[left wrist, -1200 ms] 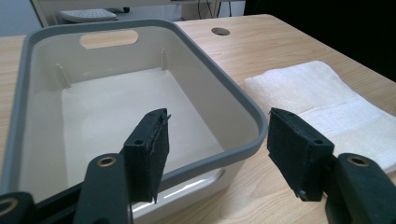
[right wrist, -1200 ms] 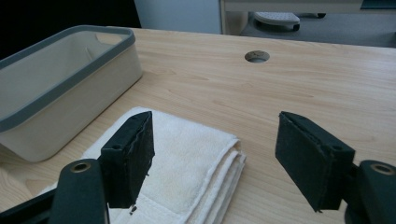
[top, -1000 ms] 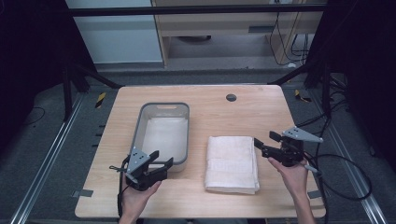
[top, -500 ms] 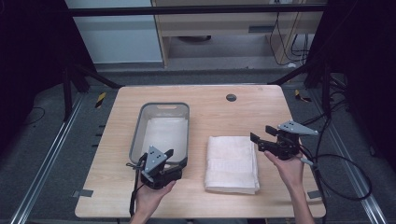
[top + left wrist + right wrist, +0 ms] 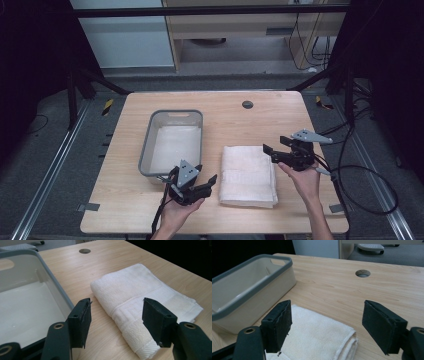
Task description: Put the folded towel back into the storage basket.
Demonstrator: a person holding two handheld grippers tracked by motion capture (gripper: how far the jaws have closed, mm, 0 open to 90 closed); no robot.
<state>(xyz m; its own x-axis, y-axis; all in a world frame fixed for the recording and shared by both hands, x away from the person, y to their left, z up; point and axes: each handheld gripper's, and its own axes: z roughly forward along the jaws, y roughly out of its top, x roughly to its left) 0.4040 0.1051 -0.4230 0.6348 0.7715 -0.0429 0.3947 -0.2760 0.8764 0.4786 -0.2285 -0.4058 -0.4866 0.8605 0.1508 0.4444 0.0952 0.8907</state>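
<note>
On the pale wooden surface [image 5: 130,210], seen from above, a folded white towel [image 5: 249,175] lies flat toward the near edge, a little right of centre. Just to its left stands a shallow rectangular tub [image 5: 146,150], off-white inside with a grey rim; the two are close but do not touch. A small round hole [image 5: 247,104] sits in the wood farther back. No brand name, label or readable writing appears on the towel, the tub or the grippers; the towel carries only a woven band with a raised key-like pattern near one end. The left gripper [image 5: 212,181], held in a hand that comes in from the bottom edge, sits at the towel's near left corner and points toward it. Its jaws stand apart with nothing between them, and in the left gripper view [image 5: 116,315] that near corner of the towel [image 5: 150,300] lies just beyond the black pads, with the tub wall [image 5: 60,290] to the left. The right gripper [image 5: 271,151] hovers at the towel's far right corner. Its jaws have just been opening wider and are well apart, gripping nothing; in the right gripper view [image 5: 328,322] the folded edges of the towel [image 5: 319,340] lie below and between the pads, with the tub [image 5: 262,290] and the hole [image 5: 363,273] beyond.
</note>
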